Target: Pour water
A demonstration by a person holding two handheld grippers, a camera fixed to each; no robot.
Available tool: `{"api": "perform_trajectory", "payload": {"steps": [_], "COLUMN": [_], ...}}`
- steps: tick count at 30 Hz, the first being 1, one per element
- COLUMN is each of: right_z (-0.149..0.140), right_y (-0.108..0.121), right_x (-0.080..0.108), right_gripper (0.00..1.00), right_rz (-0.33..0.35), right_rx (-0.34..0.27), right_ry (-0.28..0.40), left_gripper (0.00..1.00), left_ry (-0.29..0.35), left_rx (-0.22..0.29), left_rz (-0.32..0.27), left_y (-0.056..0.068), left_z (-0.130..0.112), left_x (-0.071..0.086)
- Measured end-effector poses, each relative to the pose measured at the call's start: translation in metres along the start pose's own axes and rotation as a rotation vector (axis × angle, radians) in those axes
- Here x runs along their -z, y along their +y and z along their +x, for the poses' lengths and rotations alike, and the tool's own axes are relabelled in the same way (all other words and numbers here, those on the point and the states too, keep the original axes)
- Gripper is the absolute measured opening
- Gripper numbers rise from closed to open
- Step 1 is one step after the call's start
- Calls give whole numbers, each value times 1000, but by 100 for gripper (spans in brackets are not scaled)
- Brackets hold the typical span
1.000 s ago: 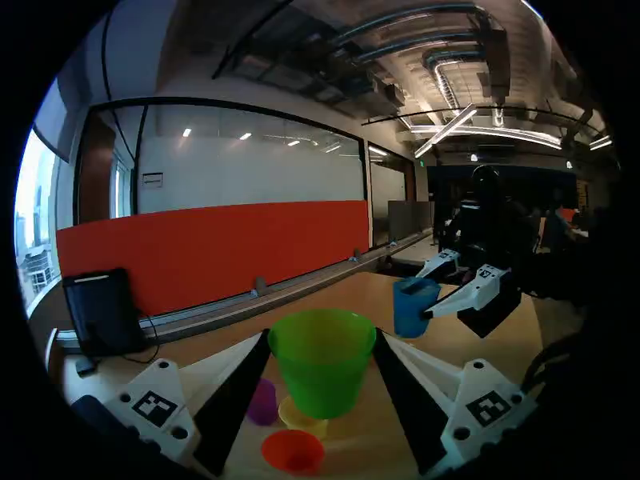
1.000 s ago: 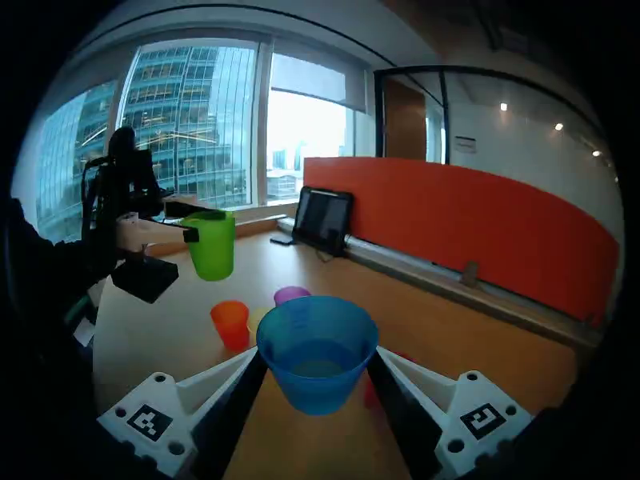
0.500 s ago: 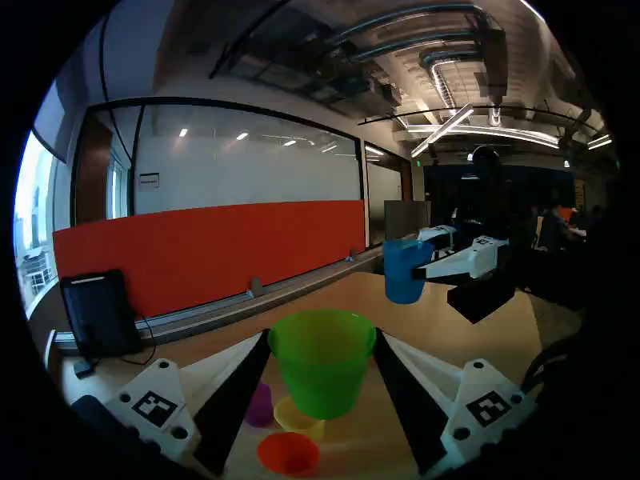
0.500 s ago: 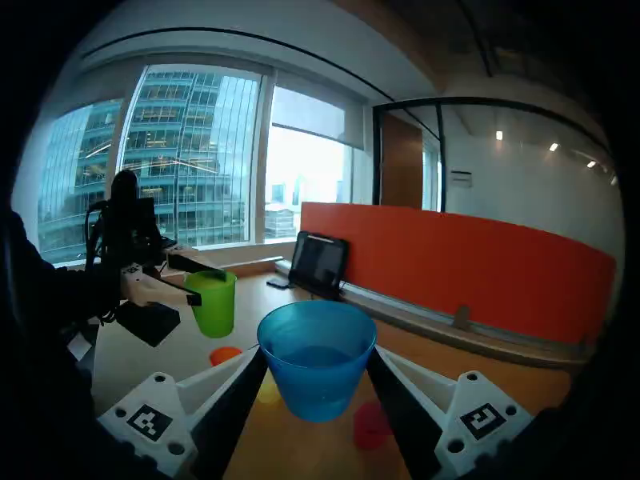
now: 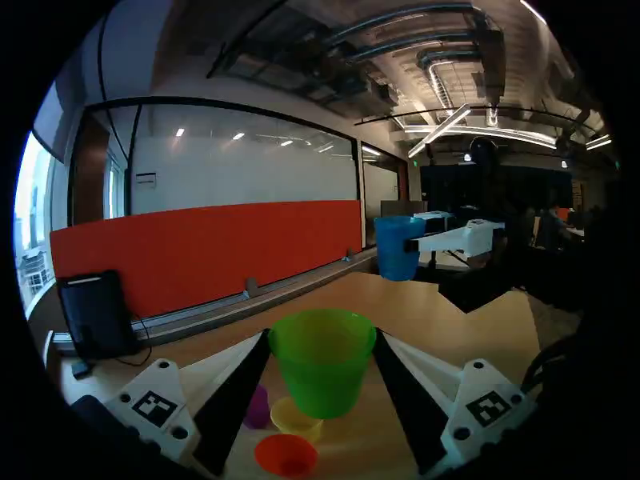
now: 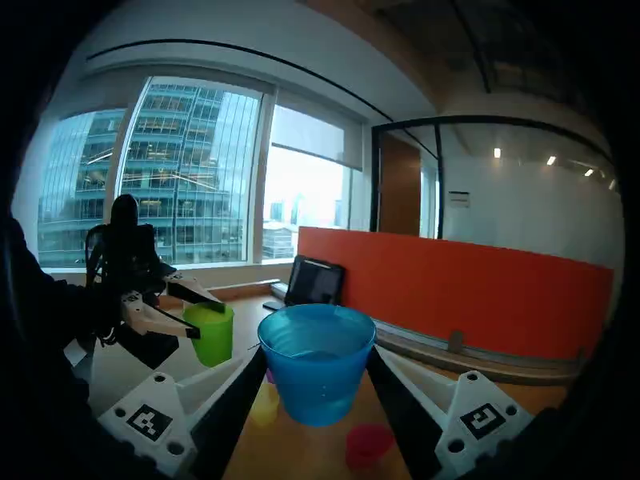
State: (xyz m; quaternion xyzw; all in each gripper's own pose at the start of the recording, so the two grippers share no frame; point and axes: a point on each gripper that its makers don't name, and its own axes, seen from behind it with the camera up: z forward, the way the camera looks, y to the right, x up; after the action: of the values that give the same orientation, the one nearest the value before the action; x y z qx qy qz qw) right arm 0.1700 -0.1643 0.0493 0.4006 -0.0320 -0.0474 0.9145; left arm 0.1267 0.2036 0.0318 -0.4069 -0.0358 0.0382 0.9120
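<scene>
My left gripper (image 5: 322,376) is shut on an upright green cup (image 5: 322,361), held above the wooden table (image 5: 416,300). In the right gripper view the same green cup (image 6: 211,333) hangs lower left, in the left gripper (image 6: 194,318). My right gripper (image 6: 317,382) is shut on a blue cup (image 6: 317,363) with water in it, held upright and raised. In the left gripper view that blue cup (image 5: 394,246) floats high at upper right, gripped by the right gripper (image 5: 413,243).
Small purple (image 5: 257,406), yellow (image 5: 295,417) and orange (image 5: 285,455) cups stand on the table below the green cup. A red cup (image 6: 368,444) sits below the blue one. A dark tablet (image 5: 98,314) leans by the orange partition (image 5: 208,248). A person's dark sleeve (image 6: 40,312) is at left.
The right gripper has lifted the blue cup higher, up above the level of the green cup. The left gripper and green cup have stayed about where they were.
</scene>
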Motion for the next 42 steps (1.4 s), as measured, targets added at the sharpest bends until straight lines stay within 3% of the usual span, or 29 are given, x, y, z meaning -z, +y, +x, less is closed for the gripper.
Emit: {"api": "perform_trajectory", "payload": {"steps": [12, 21, 30, 42], "right_z": [12, 26, 45, 67], "right_y": [2, 0, -2, -3], "right_x": [-5, -9, -12, -23], "right_gripper": [89, 89, 88, 89], "right_rz": [11, 26, 37, 39], "right_rx": [1, 51, 163, 366], "right_ry": [19, 30, 49, 56], "left_gripper": [90, 90, 91, 91], "left_ry": [4, 8, 8, 20], "left_rx": [-6, -10, -16, -18], "left_rz": [-10, -22, -32, -50], "left_y": [4, 9, 14, 22], "left_z": [1, 4, 4, 7], "left_x": [-3, -6, -9, -11]}}
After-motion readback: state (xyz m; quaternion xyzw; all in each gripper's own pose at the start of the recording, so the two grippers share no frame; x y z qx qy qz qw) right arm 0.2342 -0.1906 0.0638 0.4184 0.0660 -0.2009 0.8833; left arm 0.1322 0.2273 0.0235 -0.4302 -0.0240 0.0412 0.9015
